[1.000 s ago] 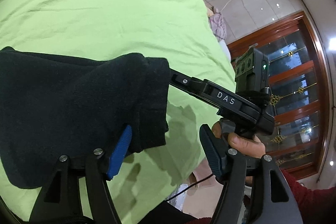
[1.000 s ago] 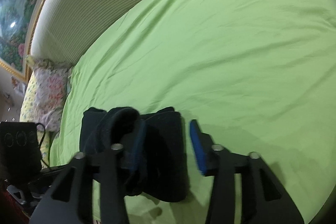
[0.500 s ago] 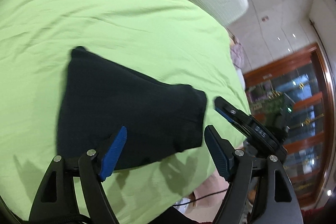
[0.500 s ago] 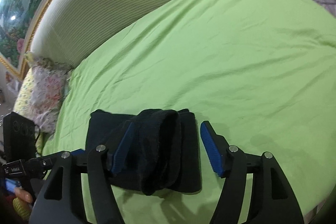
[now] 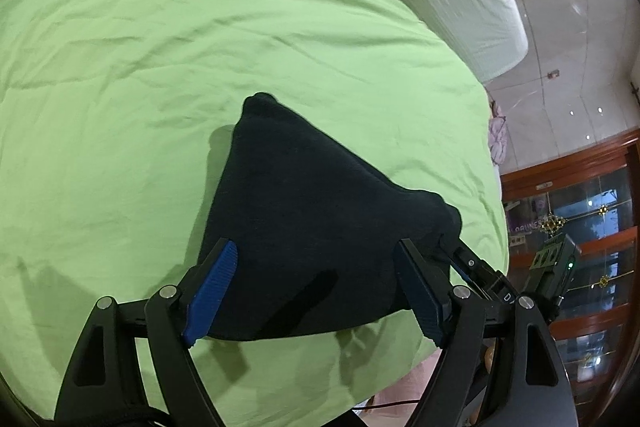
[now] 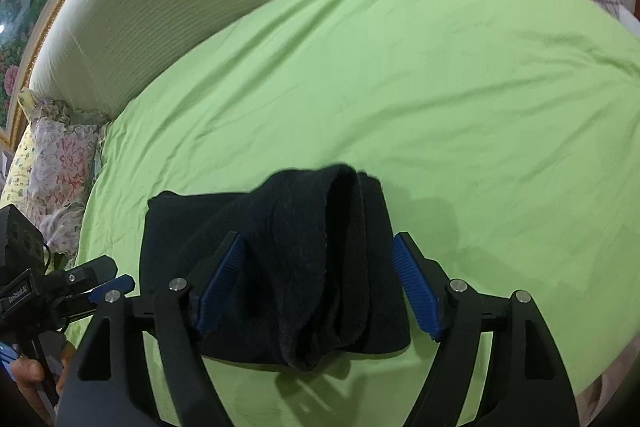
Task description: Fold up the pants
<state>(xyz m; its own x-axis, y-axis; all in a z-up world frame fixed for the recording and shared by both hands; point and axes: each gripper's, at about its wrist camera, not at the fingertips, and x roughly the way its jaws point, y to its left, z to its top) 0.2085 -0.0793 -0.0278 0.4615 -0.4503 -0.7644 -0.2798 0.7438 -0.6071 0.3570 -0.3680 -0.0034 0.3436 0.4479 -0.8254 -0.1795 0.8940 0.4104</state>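
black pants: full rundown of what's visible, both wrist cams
The black pants are a dark, thick knit-looking fabric, folded into a compact stacked bundle lying on the green bedsheet near the bed's edge. In the right wrist view the top layer humps up in a rolled fold. Both grippers, left gripper and right gripper, are open and straddle it; contact cannot be judged.

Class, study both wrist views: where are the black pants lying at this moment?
The black pants lie folded in a bundle on the green bedsheet near the bed's front edge, framed by the open left gripper and, in the right view, the open right gripper.
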